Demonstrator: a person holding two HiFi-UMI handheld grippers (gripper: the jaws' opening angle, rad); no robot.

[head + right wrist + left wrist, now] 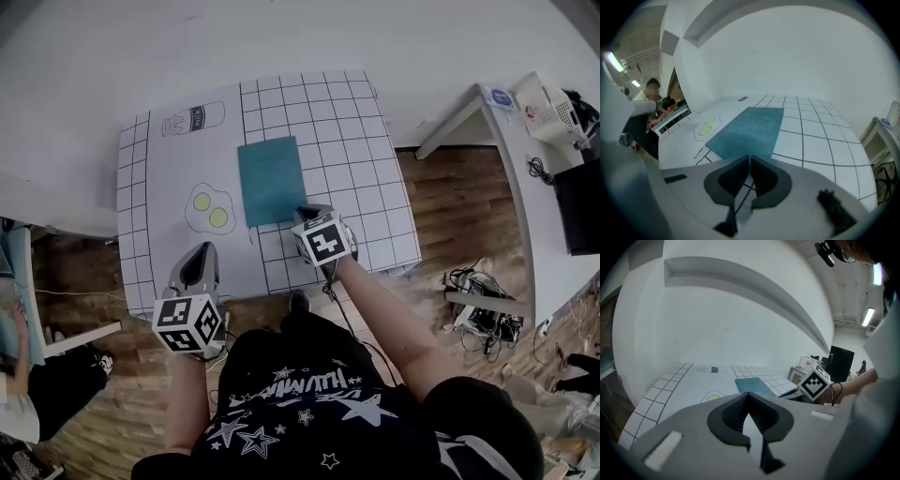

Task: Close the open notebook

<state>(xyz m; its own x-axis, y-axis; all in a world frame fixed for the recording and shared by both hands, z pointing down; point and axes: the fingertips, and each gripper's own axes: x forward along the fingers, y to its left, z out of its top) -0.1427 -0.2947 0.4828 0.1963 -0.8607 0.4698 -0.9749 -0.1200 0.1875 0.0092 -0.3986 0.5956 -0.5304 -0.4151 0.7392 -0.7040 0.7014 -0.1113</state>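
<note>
Both grippers (pixel 200 255) (pixel 302 216) tilted downward, jaws together

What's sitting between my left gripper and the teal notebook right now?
Nothing solid. In the head view, only the fried-egg drawing printed on the mat lies between the left gripper and the teal notebook.

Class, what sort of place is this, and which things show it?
Probably an office or lab workroom: a white desk with a dark monitor, tangled cables on the wooden floor, and a printed grid cloth laid out as a work surface.
</note>
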